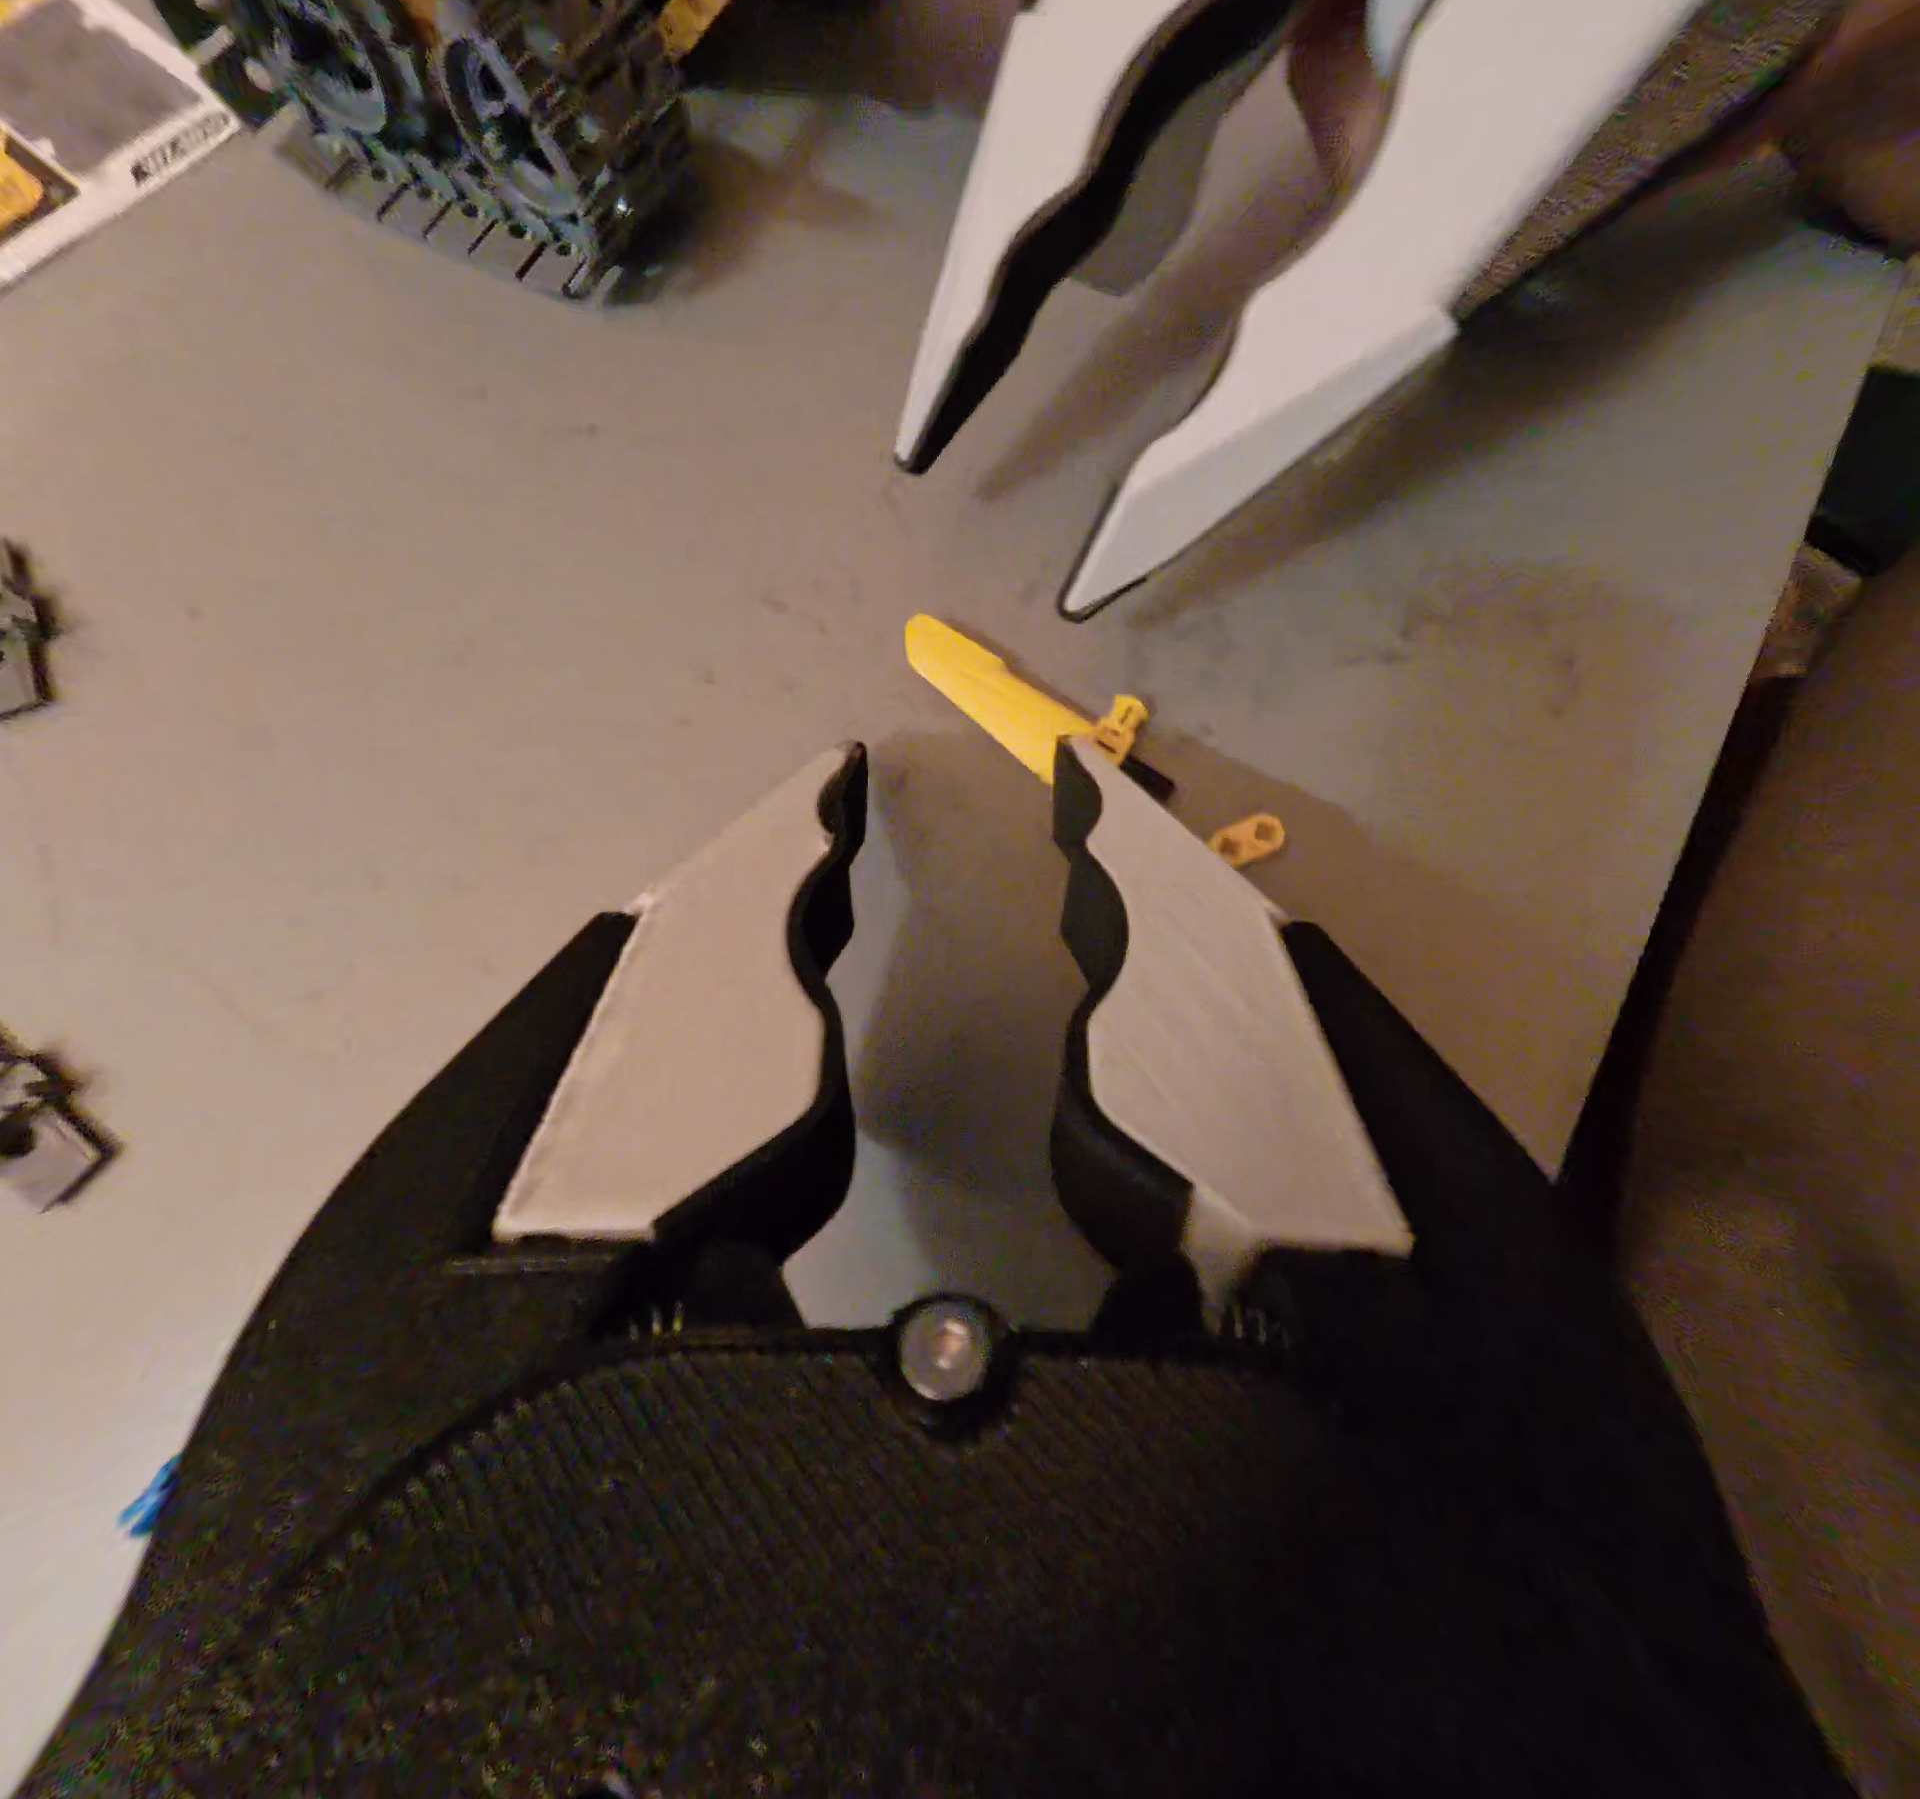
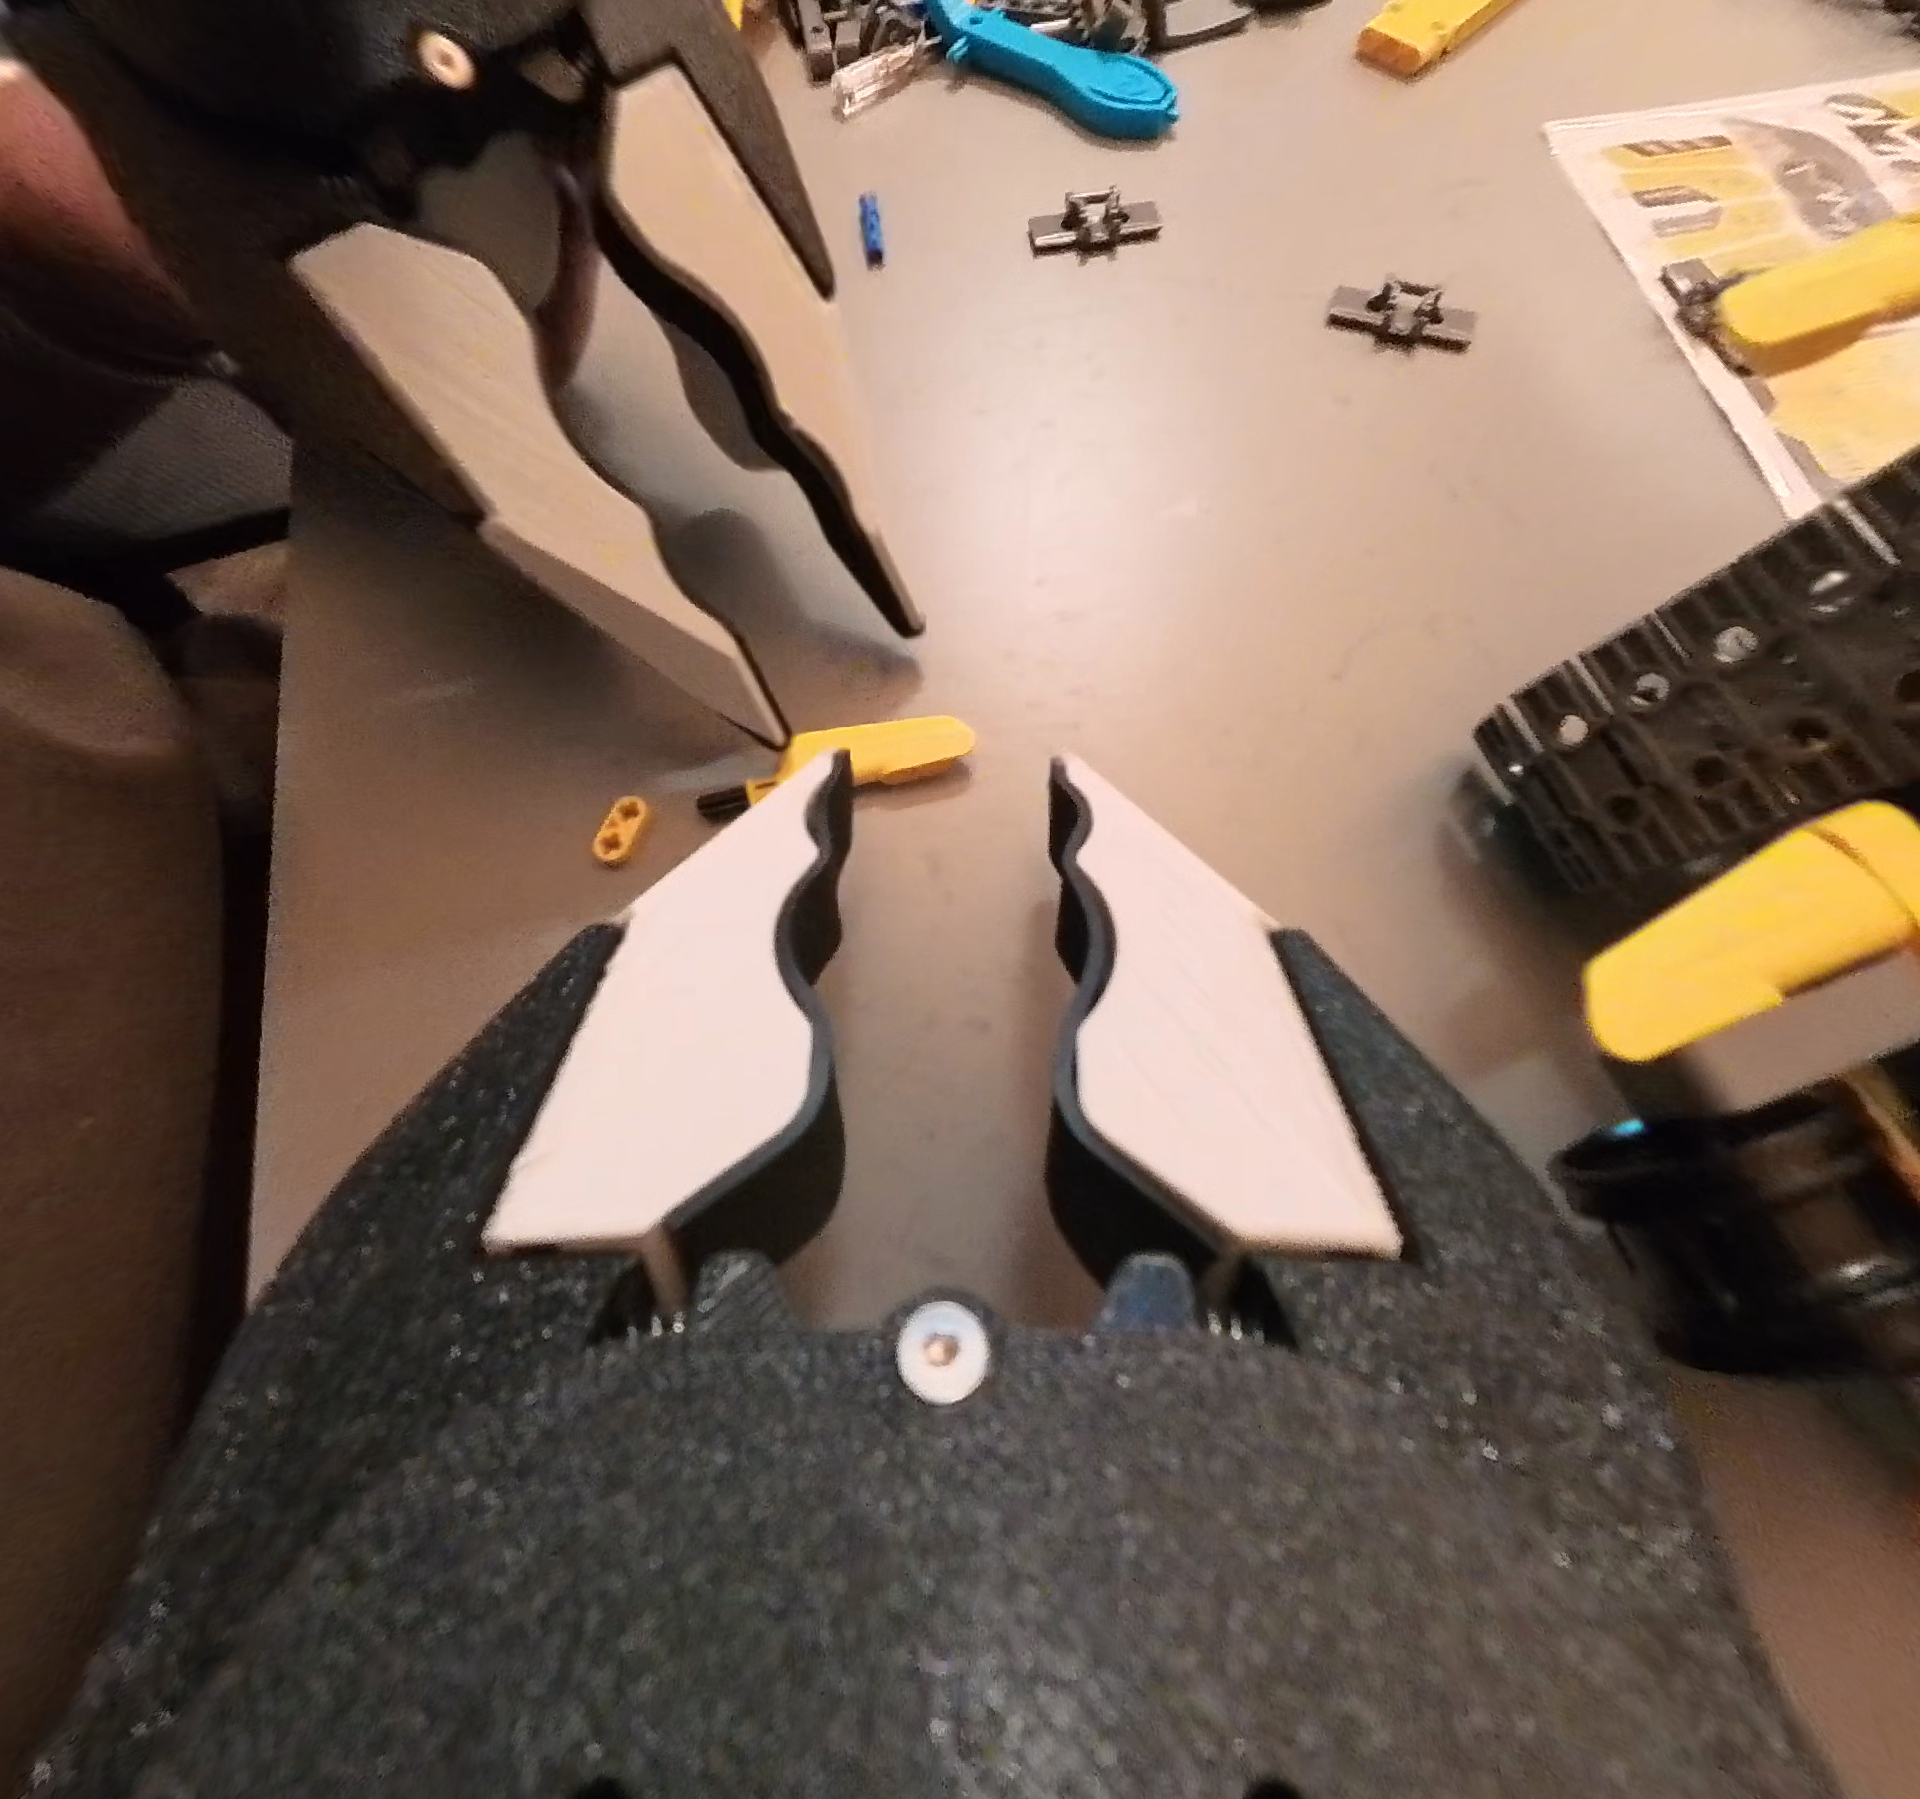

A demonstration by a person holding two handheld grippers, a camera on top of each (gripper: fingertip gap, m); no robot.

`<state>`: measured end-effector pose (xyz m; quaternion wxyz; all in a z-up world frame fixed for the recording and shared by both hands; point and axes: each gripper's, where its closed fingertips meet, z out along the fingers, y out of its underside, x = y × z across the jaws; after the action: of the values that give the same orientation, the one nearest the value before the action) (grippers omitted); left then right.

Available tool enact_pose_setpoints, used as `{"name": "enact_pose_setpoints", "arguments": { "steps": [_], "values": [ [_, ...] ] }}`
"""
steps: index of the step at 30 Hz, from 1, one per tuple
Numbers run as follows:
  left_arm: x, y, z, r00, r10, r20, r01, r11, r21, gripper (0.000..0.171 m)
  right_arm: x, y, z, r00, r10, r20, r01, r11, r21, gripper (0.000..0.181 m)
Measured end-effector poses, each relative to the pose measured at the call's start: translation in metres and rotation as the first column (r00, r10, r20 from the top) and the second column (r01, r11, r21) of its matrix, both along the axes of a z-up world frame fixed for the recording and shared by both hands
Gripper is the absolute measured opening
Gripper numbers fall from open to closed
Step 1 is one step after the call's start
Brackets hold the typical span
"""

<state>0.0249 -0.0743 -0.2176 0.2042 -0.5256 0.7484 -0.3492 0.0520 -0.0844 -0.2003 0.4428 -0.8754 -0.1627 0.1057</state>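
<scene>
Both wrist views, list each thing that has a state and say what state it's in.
Left claw: open, empty, one tip beside the flat yellow plastic panel piece.
Right claw: open, empty.
Flat yellow plastic panel piece: lying flat on the grey table, ungripped.
Small yellow two-hole connector: loose on the table.
Black tracked model vehicle: partly assembled.

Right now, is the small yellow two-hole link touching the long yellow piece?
Apart. The right wrist view shows bare table between the small yellow link and the long yellow piece.

The yellow panel (image 1: 982,684) is partly hidden behind the left tool's (image 1: 961,762) finger.
</scene>
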Motion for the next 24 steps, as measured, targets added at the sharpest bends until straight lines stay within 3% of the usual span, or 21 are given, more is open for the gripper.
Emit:
{"name": "enact_pose_setpoints", "arguments": {
  "steps": [7, 11, 14, 17, 24],
  "values": [
    [0.014, -0.015, 0.000, 0.995, 0.033, -0.093, -0.053, 0.973, -0.225, 0.039, 0.008, -0.005, 0.006, 0.999, -0.045, -0.019, 0.046, 0.998, 0.043, 0.037],
    [0.017, -0.020, -0.002, 0.992, 0.038, -0.124, -0.070, 0.961, -0.266, 0.012, 0.011, -0.007, 0.007, 0.998, -0.054, -0.029, 0.056, 0.997, 0.047, 0.037],
    [0.019, -0.022, -0.002, 0.991, 0.038, -0.132, -0.075, 0.953, -0.294, 0.010, 0.011, -0.010, 0.007, 0.998, -0.052, -0.034, 0.054, 0.997, 0.048, 0.037],
    [0.020, -0.030, 0.008, 0.994, 0.003, -0.106, -0.044, 0.919, -0.391, 0.000, 0.010, -0.011, 0.006, 0.998, -0.051, -0.043, 0.053, 0.998, 0.036, 0.037],
    [0.021, -0.030, 0.030, 1.000, -0.010, -0.021, -0.003, 0.850, -0.527, 0.000, 0.003, -0.014, 0.005, 0.987, -0.034, -0.160, 0.032, 0.999, -0.016, 0.043]
  ]
}}
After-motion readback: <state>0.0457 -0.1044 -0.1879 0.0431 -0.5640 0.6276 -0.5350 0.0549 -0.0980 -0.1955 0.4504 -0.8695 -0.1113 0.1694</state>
